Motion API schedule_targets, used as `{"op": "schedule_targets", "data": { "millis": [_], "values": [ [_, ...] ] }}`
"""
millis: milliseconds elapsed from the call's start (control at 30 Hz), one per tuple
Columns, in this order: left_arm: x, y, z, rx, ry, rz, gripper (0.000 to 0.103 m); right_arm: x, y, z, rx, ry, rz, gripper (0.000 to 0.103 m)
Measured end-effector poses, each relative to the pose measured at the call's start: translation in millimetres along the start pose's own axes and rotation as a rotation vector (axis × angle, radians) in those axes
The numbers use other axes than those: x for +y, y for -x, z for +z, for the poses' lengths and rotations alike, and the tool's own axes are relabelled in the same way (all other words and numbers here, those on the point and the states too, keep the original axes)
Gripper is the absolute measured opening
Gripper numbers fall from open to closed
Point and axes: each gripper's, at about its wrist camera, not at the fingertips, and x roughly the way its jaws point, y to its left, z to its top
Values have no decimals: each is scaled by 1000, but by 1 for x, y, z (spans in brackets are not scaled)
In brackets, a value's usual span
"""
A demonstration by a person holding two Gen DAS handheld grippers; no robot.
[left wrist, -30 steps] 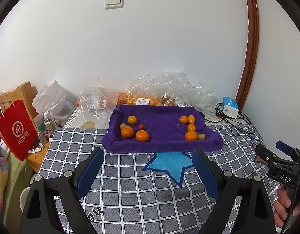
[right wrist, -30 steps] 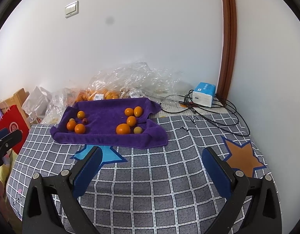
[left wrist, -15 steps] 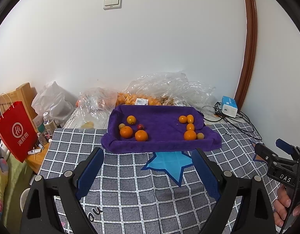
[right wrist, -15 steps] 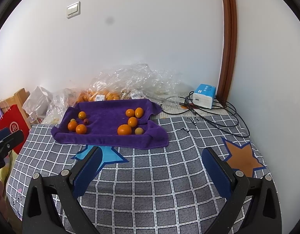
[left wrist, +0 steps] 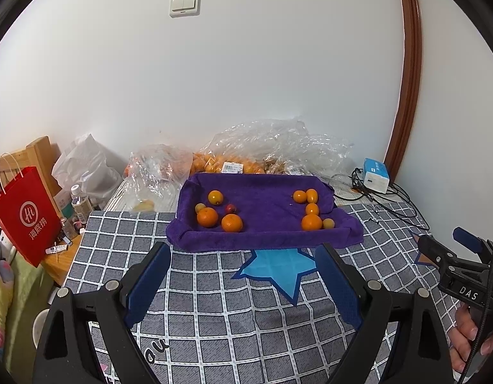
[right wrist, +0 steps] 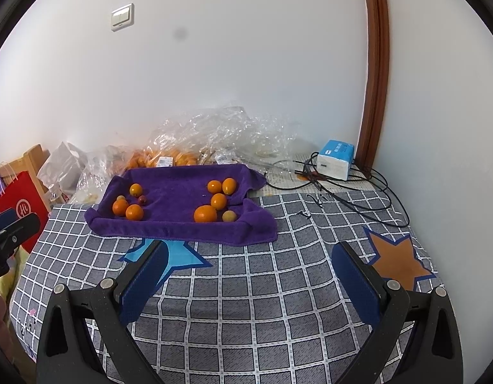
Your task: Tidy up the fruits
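A purple towel-lined tray (left wrist: 265,240) (right wrist: 182,227) sits on the checked cloth. It holds two groups of fruit. The left group (left wrist: 214,212) (right wrist: 129,206) has oranges, a small yellowish fruit and a small red one. The right group (left wrist: 310,211) (right wrist: 216,203) has several oranges and a pale one. My left gripper (left wrist: 243,252) is open and empty, above the cloth in front of the tray. My right gripper (right wrist: 249,252) is open and empty, in front of the tray's right half. Each gripper shows at the other view's edge.
Clear plastic bags with more oranges (left wrist: 227,164) (right wrist: 169,156) lie behind the tray against the wall. A blue-white box (right wrist: 336,158) with tangled cables (right wrist: 358,198) sits at the back right. A red paper bag (left wrist: 25,217) and bottles (left wrist: 78,204) stand off the left edge.
Both grippers have drifted slightly; the tray sits a little higher and nearer in both views. Both stay open, and no fruit has moved.
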Motion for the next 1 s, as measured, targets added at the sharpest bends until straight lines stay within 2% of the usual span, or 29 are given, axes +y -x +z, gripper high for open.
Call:
{"op": "schedule_targets", "data": {
  "millis": [1000],
  "values": [
    [1,2,1,-4,0,-12,92,4,2,1,-5,2,7,101]
  ]
}}
